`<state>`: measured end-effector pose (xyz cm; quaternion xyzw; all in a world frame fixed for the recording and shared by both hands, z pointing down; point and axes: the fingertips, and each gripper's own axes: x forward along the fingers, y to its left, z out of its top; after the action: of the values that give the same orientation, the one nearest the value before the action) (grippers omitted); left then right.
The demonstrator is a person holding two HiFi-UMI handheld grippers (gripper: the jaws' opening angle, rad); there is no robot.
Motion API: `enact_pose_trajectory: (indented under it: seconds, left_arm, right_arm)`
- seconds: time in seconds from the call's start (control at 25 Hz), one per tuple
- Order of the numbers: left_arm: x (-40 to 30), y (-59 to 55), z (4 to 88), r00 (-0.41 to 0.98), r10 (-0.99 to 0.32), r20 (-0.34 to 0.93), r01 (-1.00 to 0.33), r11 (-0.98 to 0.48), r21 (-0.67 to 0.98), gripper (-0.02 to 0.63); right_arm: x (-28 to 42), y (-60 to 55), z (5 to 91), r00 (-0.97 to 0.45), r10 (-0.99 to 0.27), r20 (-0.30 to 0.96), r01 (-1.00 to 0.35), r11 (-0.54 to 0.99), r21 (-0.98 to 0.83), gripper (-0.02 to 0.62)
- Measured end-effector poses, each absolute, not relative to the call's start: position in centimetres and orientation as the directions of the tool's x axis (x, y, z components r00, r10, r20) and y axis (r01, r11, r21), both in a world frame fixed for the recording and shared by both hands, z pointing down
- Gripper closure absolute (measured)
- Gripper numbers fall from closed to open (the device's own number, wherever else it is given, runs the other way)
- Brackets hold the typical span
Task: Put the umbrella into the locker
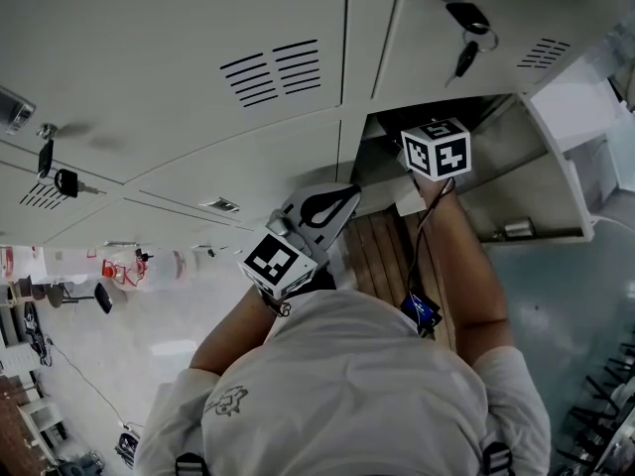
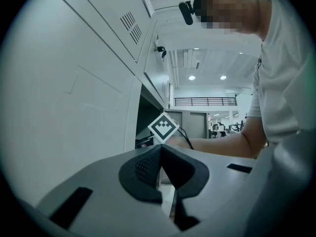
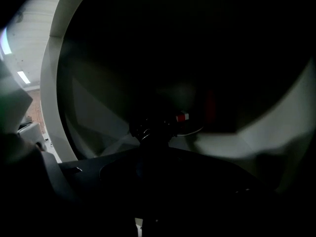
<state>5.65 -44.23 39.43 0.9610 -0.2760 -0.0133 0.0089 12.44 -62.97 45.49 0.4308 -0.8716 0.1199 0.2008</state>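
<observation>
An open locker [image 1: 526, 172] shows at the upper right of the head view. My right arm reaches into it, and its marker cube [image 1: 437, 147] sits at the mouth with the jaws hidden inside. In the right gripper view the inside is very dark. The folded umbrella [image 3: 150, 128], a dark bundle with a small red and white tag [image 3: 182, 116] beside it, sticks out from between the jaws of my right gripper [image 3: 153, 154], which look closed round it. My left gripper [image 1: 332, 206] stays outside the locker by the closed doors, shut and empty, its tips meeting [image 2: 160, 151].
Closed locker doors [image 1: 198, 77] fill the wall, with keys hanging in locks [image 1: 466, 23] [image 1: 60, 179]. The open locker's door [image 1: 585, 107] swings out to the right. A wooden slatted surface [image 1: 382, 256] lies below the locker. My right forearm [image 2: 217, 144] crosses the left gripper view.
</observation>
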Motion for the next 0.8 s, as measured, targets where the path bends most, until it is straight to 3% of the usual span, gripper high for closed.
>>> enact_pose_trajectory:
  seconds: [0.8]
  left_arm:
    - [5.7, -43.9, 40.1, 0.855, -0.519, 0.006, -0.519, -0.854, 0.021, 0.595]
  right_arm:
    - [12.6, -64.3, 46.4, -0.504, -0.676, 0.537, -0.789, 0.613, 0.031, 0.428]
